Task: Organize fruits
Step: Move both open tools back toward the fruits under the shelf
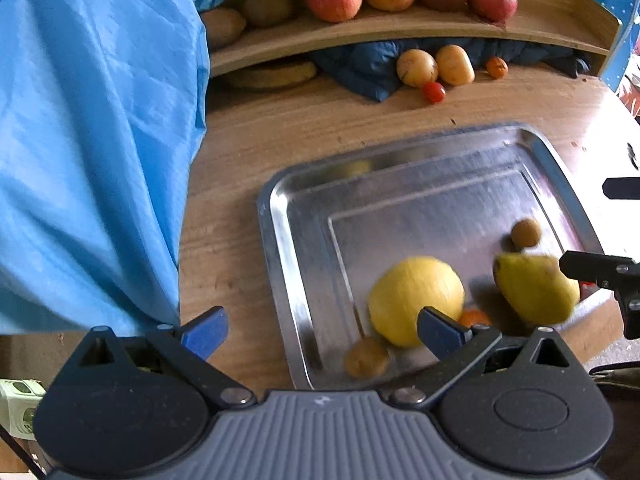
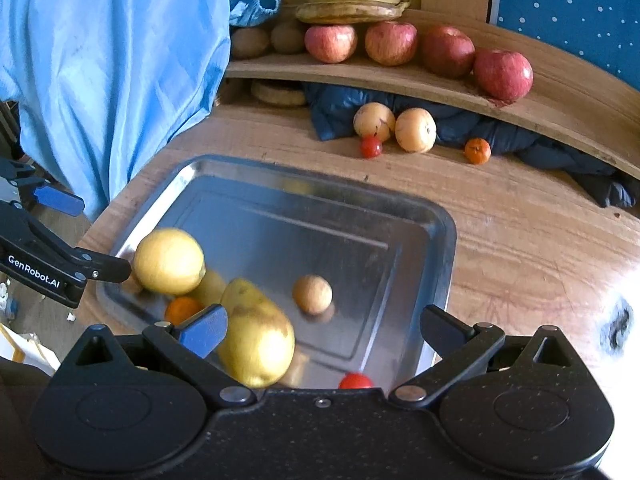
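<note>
Yellow pear (image 2: 258, 334) lengthwise (stem end away)

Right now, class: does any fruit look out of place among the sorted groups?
Yes. Apples line the shelf and bananas are stacked above, but a lone banana lies underneath it. A small orange and cherry tomato sit loose on the table, outside the tray.

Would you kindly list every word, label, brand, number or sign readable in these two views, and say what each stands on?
"GenRobot.AI": white lettering on the black body of the left gripper, seen at the left edge of the right wrist view.
A small pale mark on the left gripper's ribbed grey housing in the left wrist view is too blurred to read.
No other text is legible.
</note>
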The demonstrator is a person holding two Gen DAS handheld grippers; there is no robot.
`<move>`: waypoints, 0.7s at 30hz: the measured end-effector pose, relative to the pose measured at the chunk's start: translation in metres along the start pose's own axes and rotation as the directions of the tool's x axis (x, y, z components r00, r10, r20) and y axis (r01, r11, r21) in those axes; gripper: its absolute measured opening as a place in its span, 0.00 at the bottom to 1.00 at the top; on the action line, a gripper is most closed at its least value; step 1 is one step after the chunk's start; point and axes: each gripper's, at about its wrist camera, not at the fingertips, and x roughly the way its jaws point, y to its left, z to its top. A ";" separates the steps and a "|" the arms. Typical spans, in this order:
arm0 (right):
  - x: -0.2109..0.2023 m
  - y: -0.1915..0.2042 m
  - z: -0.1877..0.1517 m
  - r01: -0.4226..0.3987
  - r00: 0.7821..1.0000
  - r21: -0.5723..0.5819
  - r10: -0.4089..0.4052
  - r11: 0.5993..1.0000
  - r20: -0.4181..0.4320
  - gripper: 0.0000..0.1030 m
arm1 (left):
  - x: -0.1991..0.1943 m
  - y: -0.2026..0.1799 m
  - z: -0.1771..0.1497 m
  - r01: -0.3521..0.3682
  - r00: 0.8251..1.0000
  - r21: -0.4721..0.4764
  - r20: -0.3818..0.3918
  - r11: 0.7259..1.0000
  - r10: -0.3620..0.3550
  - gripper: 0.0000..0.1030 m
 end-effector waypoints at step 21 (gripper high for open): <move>0.036 -0.036 0.042 0.113 0.993 0.095 -0.115 0.989 0.017 0.99 | 0.047 -0.004 0.107 0.036 0.994 0.004 0.103 0.999 -0.036 0.99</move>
